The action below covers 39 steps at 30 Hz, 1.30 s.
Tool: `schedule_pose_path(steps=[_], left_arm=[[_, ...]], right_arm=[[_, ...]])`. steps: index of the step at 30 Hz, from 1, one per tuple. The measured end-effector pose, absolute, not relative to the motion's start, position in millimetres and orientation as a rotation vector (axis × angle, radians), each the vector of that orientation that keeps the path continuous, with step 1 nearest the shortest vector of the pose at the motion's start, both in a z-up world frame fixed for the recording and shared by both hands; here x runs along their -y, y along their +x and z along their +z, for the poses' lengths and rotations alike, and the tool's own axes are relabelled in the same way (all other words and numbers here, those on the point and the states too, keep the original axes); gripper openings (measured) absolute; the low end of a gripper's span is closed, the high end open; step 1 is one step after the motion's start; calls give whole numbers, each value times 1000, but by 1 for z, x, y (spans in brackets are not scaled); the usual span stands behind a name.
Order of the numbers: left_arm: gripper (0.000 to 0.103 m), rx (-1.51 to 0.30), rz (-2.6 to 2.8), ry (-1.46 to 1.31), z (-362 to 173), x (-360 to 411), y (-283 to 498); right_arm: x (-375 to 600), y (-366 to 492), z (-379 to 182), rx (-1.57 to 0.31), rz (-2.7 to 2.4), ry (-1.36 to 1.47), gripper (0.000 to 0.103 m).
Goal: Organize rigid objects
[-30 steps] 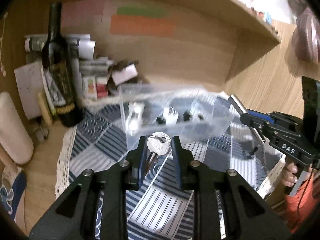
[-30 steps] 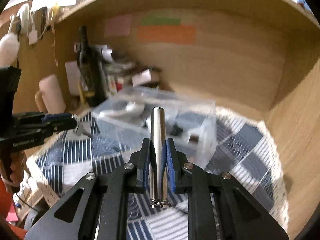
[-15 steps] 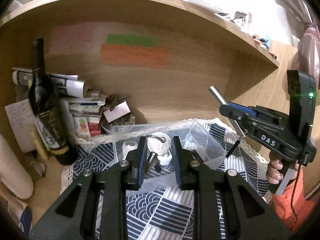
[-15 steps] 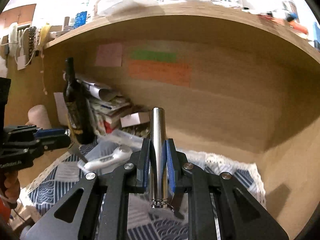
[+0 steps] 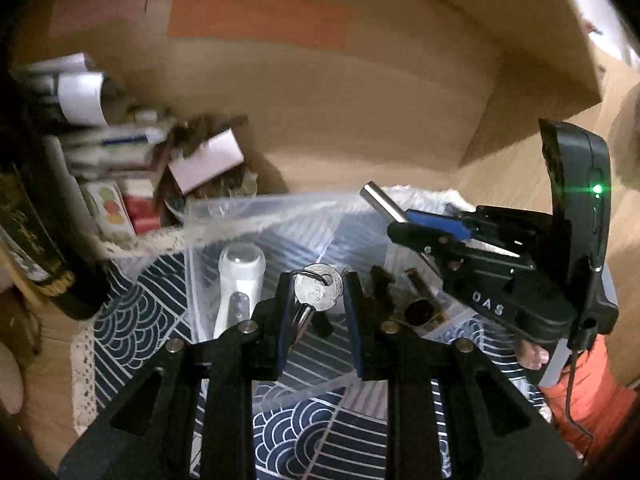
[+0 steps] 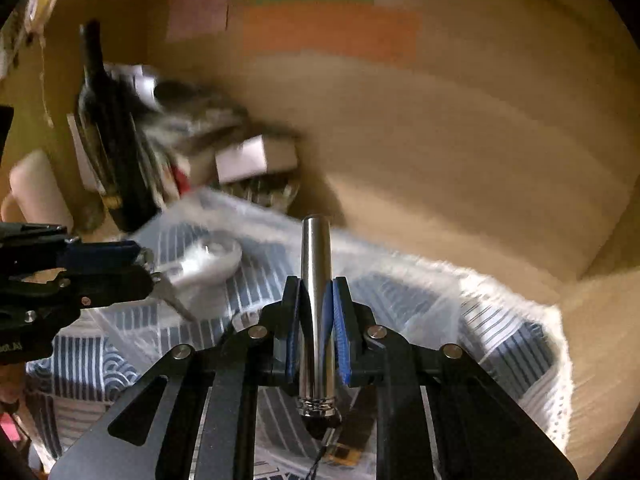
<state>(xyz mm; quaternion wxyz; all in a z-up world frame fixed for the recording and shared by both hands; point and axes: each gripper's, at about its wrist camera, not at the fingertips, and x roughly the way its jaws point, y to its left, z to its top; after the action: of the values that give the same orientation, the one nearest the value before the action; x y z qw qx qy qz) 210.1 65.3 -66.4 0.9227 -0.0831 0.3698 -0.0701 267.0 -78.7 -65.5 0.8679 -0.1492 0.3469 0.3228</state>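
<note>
My left gripper (image 5: 317, 289) is shut on a silver key (image 5: 318, 293) and holds it over the clear plastic box (image 5: 240, 208), which stands on the blue patterned cloth (image 5: 132, 320). Inside the box lie a white handheld device (image 5: 239, 280) and small dark parts (image 5: 418, 308). My right gripper (image 6: 316, 300) is shut on a silver metal cylinder (image 6: 316, 304), upright between the pads, above the box's right side. The right gripper (image 5: 424, 226) also shows in the left wrist view, and the left gripper (image 6: 140, 264) in the right wrist view.
A dark wine bottle (image 6: 108, 132) stands at the back left beside stacked papers and small boxes (image 5: 120, 148). The wooden shelf back wall (image 5: 340, 112) carries orange and green sticky notes (image 5: 260, 20). A wooden side wall (image 6: 608, 320) closes the right.
Both grippers have dropped lower and moved in over the clear box, each keeping its object. The views tilted down; the box fills more of the frame.
</note>
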Motion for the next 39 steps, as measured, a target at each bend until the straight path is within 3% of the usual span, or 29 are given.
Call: schedule_pose_path(steps=[8, 17, 24, 31, 36, 39], left_arm=[[24, -825, -135, -164, -90, -65, 224], [27, -765, -123, -168, -68, -66, 207], [50, -643, -77, -128, -32, -57, 167], [72, -512, -53, -105, 5, -43, 115], [95, -425, -27, -85, 24, -27, 81], [100, -382, -13, -72, 32, -20, 63]], right_arm=[[69, 274, -87, -838, 704, -331, 15], [87, 252, -53, -736, 702, -297, 21], [106, 218, -21, -623, 689, -270, 24], [142, 168, 14, -471, 680, -191, 46], [166, 137, 34, -365, 646, -117, 63], [176, 123, 41, -324, 626, -94, 77]])
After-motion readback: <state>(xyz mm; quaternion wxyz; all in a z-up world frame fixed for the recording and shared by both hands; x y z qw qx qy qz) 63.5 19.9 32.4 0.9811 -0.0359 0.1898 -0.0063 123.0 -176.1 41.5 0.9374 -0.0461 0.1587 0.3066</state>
